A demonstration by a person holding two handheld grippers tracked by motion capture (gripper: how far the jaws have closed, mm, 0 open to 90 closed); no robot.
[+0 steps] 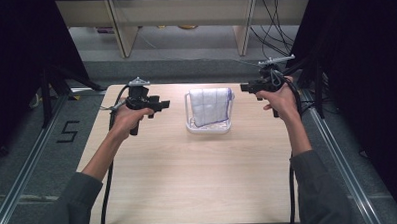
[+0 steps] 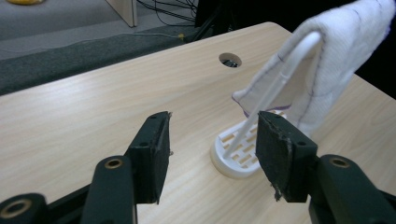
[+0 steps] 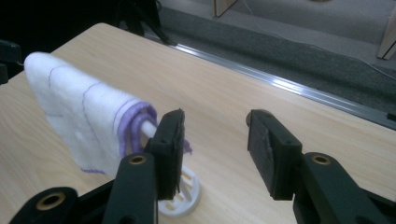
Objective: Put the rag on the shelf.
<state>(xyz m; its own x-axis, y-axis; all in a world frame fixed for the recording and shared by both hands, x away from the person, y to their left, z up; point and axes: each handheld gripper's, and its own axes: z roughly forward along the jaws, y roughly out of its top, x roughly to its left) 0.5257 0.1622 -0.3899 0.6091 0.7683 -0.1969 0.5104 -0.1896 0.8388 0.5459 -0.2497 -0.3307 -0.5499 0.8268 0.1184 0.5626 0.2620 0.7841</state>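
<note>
Sleeves (image 1: 72,199) and forearms come in over the near edge of a pale wood bench (image 1: 189,182). It stands on grey carpet, with a metal rail (image 3: 299,88) along its side, dark curtains to both sides and light wooden furniture legs behind. A round cable hole (image 2: 229,59) is cut near the bench's far edge.

At mid-bench stands a white slotted rack (image 1: 208,126) with a hoop frame; a white cloth (image 1: 211,105) with purple stitching hangs over the hoop.

Left claw (image 1: 162,104) hovers just left of the rack, its jaws apart and empty. Right claw (image 1: 245,88) hovers just right of it, jaws likewise apart with nothing between them.
</note>
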